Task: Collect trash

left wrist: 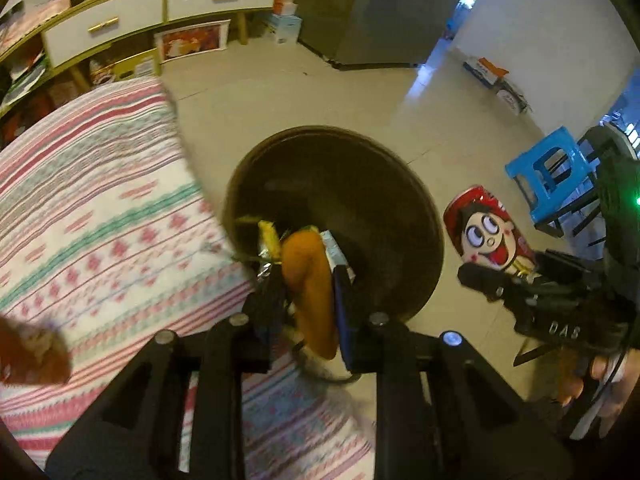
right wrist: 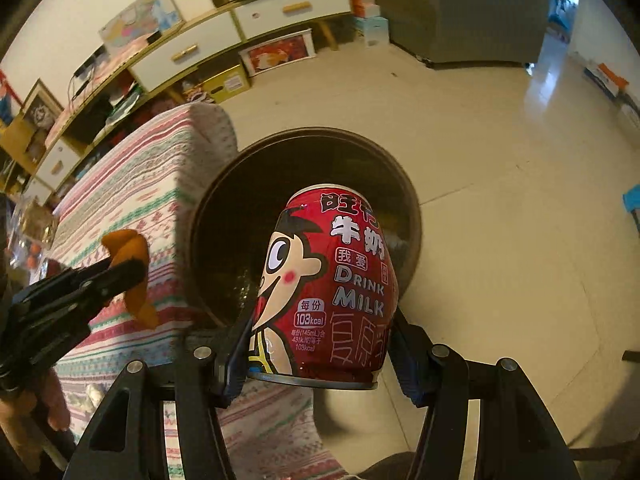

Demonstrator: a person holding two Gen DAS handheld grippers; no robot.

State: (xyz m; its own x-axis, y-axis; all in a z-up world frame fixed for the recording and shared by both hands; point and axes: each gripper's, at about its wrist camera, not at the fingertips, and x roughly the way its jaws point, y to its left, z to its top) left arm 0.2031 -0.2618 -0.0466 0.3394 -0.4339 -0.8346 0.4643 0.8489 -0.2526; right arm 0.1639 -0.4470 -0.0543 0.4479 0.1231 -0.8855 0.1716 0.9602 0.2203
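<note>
Both tongs hung over the rim of a dark round bin (left wrist: 420, 216) that stood on the pale tiled floor (right wrist: 500, 200), right against the corner of a surface draped in a pink, white and teal striped cloth (left wrist: 100, 200). Left tongs (left wrist: 308, 276) pinched a piece of orange peel (left wrist: 310, 280) between their pads, with the peel standing up past the tips and a bit of crumpled yellow and silver wrapper (left wrist: 270, 240) showing just behind it, above the near edge of the bin; whether the wrapper was in the grip too could not be told. Right tongs (right wrist: 322, 344) clamped a red milk can (right wrist: 332, 280) by its sides, a cartoon face and the words DRINK MILK printed on it, its top tilted out over the bin's mouth. Seen from the left wrist, the can sat to the right of the bin, a little apart from the peel. A blue plastic stool (left wrist: 552, 172) stood farther off on the floor, and a white cabinet (right wrist: 280, 12) with gold handles lined the far wall.
</note>
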